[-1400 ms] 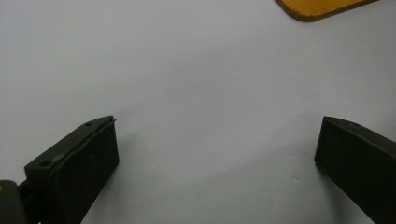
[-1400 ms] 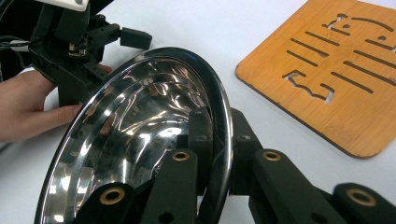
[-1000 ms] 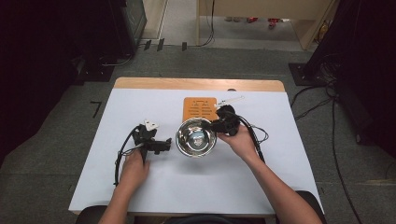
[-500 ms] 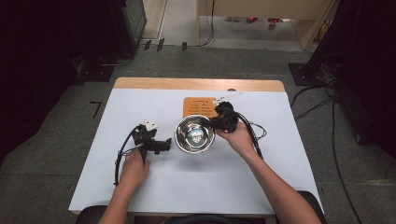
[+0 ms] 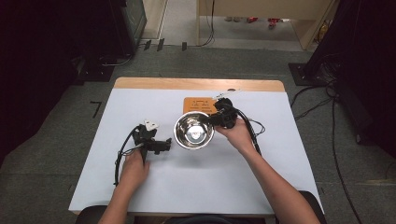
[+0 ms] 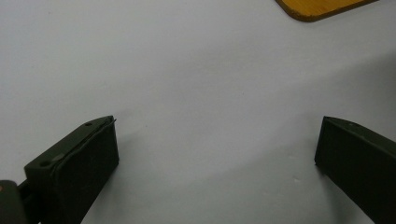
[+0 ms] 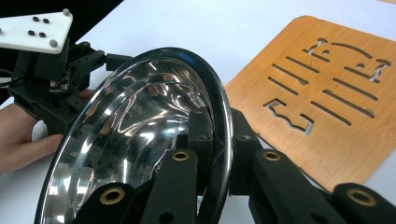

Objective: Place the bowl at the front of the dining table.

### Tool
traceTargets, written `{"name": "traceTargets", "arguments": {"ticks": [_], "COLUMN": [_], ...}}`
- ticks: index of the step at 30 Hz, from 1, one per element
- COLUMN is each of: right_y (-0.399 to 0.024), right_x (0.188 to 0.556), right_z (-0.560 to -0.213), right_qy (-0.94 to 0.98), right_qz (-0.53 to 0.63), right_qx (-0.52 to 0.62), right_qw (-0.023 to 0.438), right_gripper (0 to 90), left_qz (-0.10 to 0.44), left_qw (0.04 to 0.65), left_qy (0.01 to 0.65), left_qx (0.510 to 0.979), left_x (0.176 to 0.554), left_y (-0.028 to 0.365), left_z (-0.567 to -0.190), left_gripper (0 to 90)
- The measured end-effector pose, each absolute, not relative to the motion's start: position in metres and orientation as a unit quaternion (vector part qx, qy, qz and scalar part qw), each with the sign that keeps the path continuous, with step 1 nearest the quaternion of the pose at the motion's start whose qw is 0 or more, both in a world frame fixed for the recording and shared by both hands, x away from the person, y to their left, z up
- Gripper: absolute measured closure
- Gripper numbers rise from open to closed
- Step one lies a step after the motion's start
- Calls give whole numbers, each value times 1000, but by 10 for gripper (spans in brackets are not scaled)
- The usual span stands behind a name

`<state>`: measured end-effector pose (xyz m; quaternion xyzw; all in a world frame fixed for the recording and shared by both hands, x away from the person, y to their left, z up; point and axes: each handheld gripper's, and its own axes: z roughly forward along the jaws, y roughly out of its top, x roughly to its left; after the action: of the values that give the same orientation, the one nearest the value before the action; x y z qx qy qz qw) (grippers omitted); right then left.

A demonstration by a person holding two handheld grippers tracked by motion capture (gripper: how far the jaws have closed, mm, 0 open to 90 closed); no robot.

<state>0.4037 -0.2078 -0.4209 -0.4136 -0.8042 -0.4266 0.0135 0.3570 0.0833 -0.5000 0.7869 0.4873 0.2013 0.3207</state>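
Observation:
A shiny steel bowl (image 5: 194,130) sits at the middle of the white table (image 5: 280,186). My right gripper (image 5: 213,120) comes in from the bowl's right side and is shut on its rim: in the right gripper view one jaw lies inside the bowl (image 7: 135,126) and the other outside, with the right gripper (image 7: 217,128) clamping the rim. My left gripper (image 5: 164,145) rests on the table just left of the bowl. In the left gripper view the left gripper (image 6: 217,144) stands open over bare table, nothing between its jaws.
An orange wooden trivet (image 5: 200,103) with cut slots lies flat just behind the bowl; it is also in the right gripper view as the trivet (image 7: 322,88). Cables trail from both grippers. The table's far wooden edge (image 5: 196,84) is near the trivet.
The right gripper and the bowl have edged slightly toward the far side of the table. The left gripper has stayed put.

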Motion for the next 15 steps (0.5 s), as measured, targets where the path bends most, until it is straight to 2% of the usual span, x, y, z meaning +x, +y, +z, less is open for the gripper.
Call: {"name": "traceTargets", "arguments": {"ticks": [15], "right_y": [-206], "right_x": [412], "right_z": [-425], "right_qy": [-801], "right_qz": [-428], "right_qx": [-418], "right_qw": [16], "right_gripper": [841], "left_qz": [201], "left_qw": [320], "left_qy": [487], "left_qx": [787], "left_x": [357], "left_y": [83], "left_z": [-500], "left_gripper": [0]}}
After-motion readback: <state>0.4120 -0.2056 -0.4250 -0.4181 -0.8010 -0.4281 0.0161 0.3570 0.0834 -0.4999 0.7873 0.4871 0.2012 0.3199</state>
